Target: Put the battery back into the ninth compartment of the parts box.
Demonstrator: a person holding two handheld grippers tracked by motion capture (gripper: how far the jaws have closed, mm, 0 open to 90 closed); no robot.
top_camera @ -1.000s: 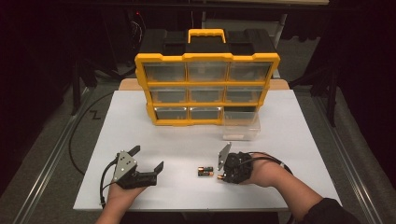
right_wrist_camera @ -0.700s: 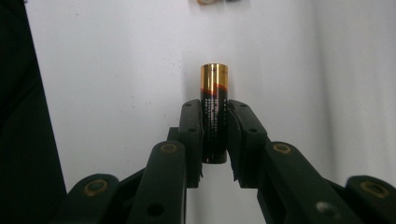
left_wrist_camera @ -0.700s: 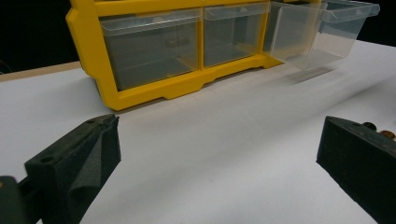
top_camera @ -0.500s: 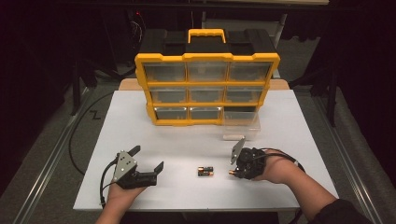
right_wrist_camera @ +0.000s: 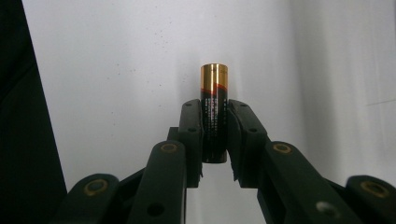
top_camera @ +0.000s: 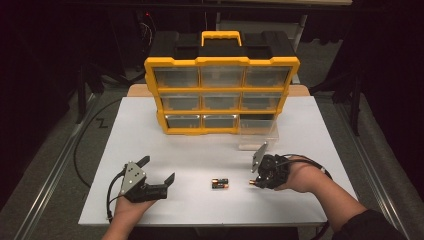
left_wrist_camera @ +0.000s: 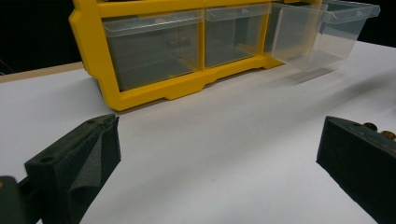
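Observation:
My right gripper [top_camera: 256,181] is shut on a black and gold AA battery [right_wrist_camera: 215,112], which stands out beyond the fingertips [right_wrist_camera: 191,116] in the right gripper view. It hovers low over the white table [top_camera: 200,150], to the right of two more batteries [top_camera: 220,184] lying side by side. My left gripper [top_camera: 157,169] rests at the front left with its jaws wide apart and nothing between them [left_wrist_camera: 217,158]. A yellow drawer organizer [top_camera: 222,95] stands at the back, with a clear drawer [top_camera: 257,132] pulled out at its lower right.
The clear drawer [left_wrist_camera: 322,32] juts forward from the organizer's frame [left_wrist_camera: 154,91] over the table. A black cable [top_camera: 85,150] runs along the table's left side. The table's front edge lies close to both hands.
The right gripper has moved to the right and slightly up, away from the batteries on the table, carrying one battery. The left gripper has stayed put.

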